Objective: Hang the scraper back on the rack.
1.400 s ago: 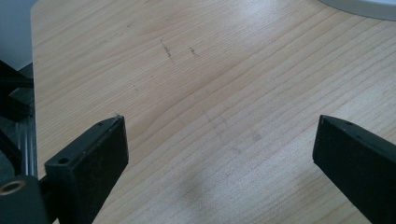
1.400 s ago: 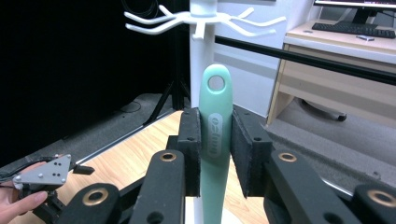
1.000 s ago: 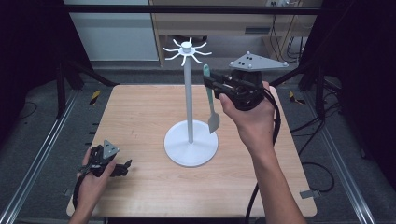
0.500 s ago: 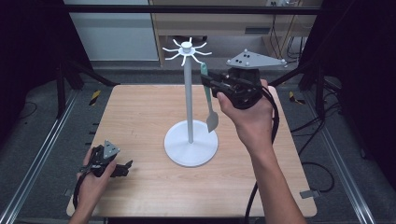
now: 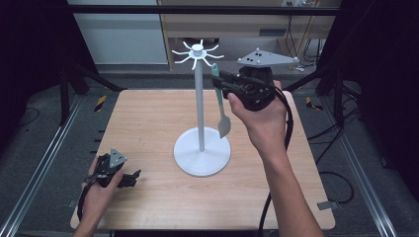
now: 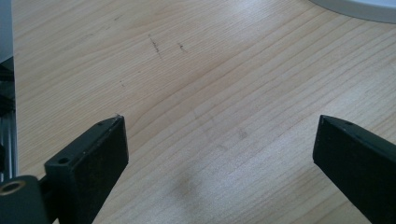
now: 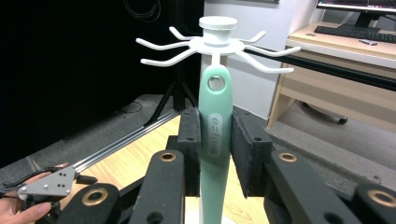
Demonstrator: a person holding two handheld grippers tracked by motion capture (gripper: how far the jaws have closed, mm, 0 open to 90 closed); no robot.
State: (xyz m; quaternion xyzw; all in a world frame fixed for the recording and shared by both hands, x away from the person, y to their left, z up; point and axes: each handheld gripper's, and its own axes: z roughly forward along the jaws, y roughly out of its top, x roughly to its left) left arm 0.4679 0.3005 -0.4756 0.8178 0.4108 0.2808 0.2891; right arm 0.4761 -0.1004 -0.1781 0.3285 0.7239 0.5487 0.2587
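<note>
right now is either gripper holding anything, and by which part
The right gripper holds a green spatula by its handle, just below the hanging hole, blade hanging down beside the white stand. The left gripper is open on nothing.

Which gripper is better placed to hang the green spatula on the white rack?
Right: the right gripper already clamps the mint-green plastic spatula just below the white rack's hooks.

Right gripper [image 5: 221, 84] raised, fingers clamped; left gripper [image 5: 132, 178] low, fingers apart.
</note>
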